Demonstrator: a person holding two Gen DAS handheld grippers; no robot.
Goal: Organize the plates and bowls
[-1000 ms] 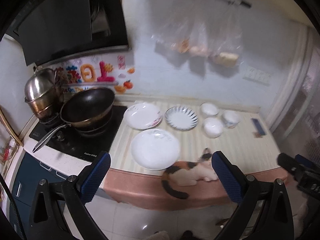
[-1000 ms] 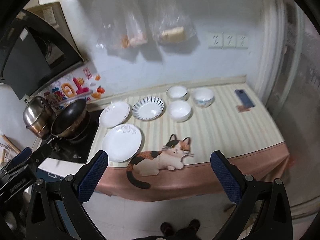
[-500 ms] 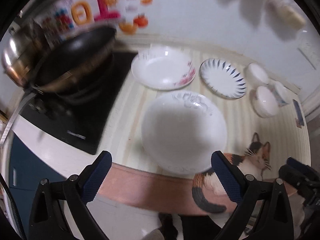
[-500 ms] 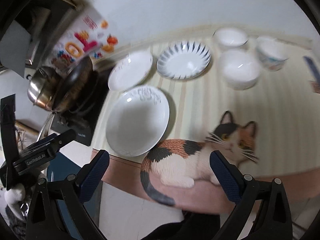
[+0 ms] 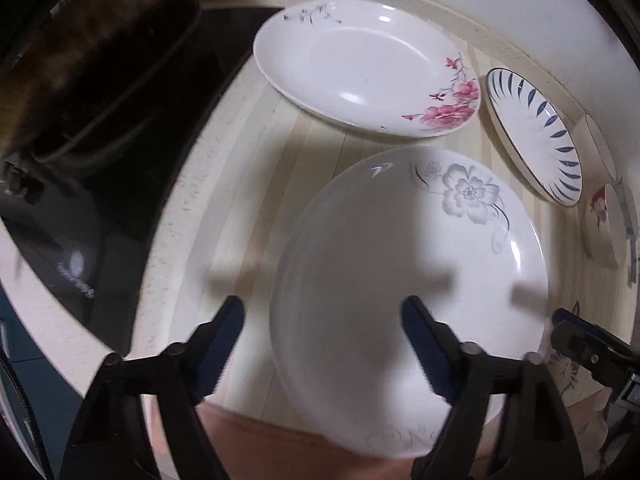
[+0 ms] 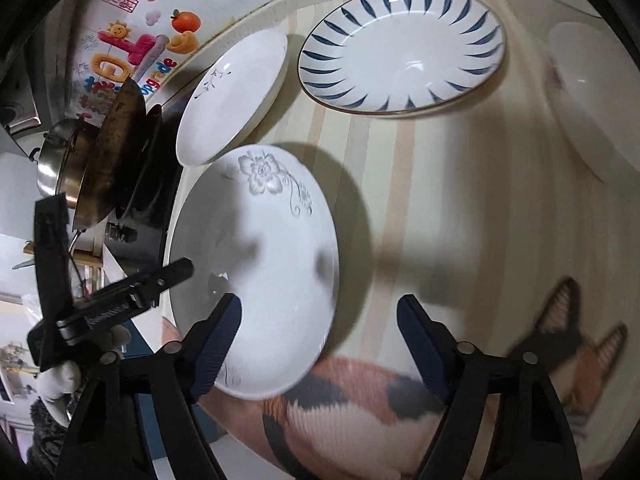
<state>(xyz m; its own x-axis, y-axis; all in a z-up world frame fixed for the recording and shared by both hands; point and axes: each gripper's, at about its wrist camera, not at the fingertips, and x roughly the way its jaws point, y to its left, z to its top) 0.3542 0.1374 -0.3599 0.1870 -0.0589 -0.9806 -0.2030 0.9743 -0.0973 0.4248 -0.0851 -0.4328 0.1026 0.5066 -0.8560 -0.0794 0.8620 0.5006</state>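
A white plate with a grey flower (image 5: 408, 272) lies at the counter's front edge; it also shows in the right wrist view (image 6: 256, 268). My left gripper (image 5: 320, 344) is open, its jaws astride the plate's left rim. My right gripper (image 6: 318, 340) is open, astride the plate's right rim. Behind lie a pink-flowered plate (image 5: 360, 68) (image 6: 232, 96) and a blue-striped plate (image 5: 536, 136) (image 6: 404, 40). White bowls (image 5: 604, 224) (image 6: 592, 96) sit to the right.
A black cooktop (image 5: 92, 184) with a dark wok (image 6: 112, 148) and a steel pot (image 6: 60, 160) is on the left. A cat picture (image 6: 400, 408) hangs on the cloth over the counter's front edge. The left gripper also shows in the right wrist view (image 6: 120, 304).
Both grippers have dropped from well above and in front of the counter down to the grey-flowered plate. Both stayed open.
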